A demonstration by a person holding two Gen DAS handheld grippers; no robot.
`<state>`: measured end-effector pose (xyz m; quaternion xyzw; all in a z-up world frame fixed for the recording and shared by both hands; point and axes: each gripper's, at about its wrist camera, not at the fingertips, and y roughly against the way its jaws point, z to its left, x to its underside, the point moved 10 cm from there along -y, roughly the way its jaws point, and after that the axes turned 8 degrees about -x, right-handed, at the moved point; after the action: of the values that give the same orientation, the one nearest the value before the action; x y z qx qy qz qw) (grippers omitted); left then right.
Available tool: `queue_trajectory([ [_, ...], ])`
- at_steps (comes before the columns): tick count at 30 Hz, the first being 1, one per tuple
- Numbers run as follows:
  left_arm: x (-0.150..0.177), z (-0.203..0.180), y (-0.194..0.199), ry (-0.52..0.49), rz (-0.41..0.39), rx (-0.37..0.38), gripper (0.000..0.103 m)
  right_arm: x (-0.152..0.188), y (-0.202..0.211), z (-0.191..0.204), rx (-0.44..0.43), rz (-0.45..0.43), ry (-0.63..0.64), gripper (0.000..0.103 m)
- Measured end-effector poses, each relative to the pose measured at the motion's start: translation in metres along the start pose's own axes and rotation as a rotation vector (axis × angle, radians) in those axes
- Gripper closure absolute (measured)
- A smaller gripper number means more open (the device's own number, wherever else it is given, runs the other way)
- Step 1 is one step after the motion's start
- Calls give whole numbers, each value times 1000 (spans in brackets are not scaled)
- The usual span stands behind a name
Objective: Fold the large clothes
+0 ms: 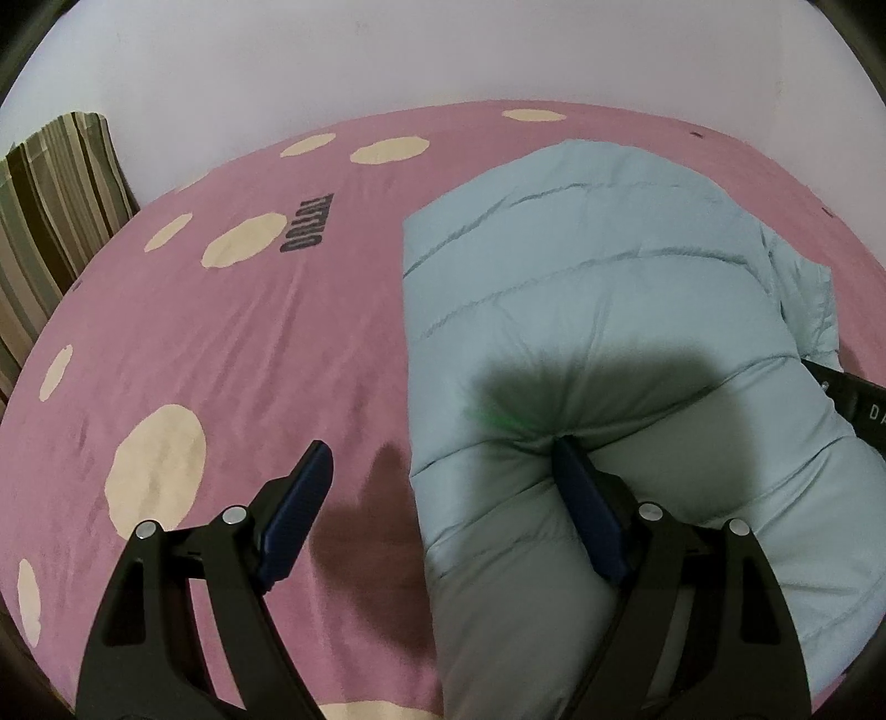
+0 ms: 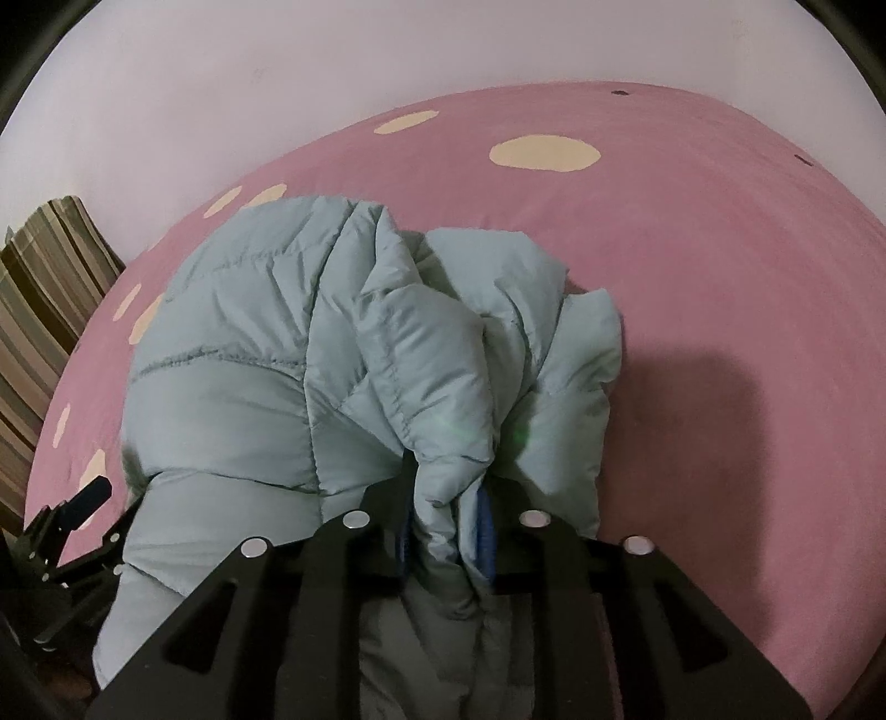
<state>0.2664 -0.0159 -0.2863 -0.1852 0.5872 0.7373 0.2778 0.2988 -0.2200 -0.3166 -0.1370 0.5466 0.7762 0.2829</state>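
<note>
A light blue puffer jacket (image 1: 581, 288) lies folded on the pink bed sheet (image 1: 277, 332). My left gripper (image 1: 443, 459) is open over the jacket's left edge, one finger above the sheet, the other pressing into the padding. In the right wrist view the jacket (image 2: 232, 360) is bunched up, and my right gripper (image 2: 448, 498) is shut on a gathered fold of the jacket, which fills the gap between the blue pads. The left gripper also shows at the lower left of that view (image 2: 88, 498).
The pink sheet has cream spots (image 1: 155, 465) and dark lettering (image 1: 304, 227). A striped cushion (image 1: 50, 221) stands at the left against the white wall (image 1: 387, 50). The right gripper's black body (image 1: 853, 399) shows at the right edge.
</note>
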Motion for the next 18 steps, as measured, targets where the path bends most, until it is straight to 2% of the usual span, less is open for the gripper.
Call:
queue_trajectory([
  [2,0,1,3,5,-2,7,21,-1,8,-1,19,-7,7,69],
  [8,-4,15,21,48,-14,15,22,-7,51,4,26,-82,5,68],
  [12,-8,29,46,101,-69,28,22,-2,89,23,5,-138,43,69],
  [15,-5,27,56,93,-88,51,22,12,97,40,-28,-123,96,70],
  [18,4,20,46,52,-62,54,22,35,82,46,-35,-48,131,70],
])
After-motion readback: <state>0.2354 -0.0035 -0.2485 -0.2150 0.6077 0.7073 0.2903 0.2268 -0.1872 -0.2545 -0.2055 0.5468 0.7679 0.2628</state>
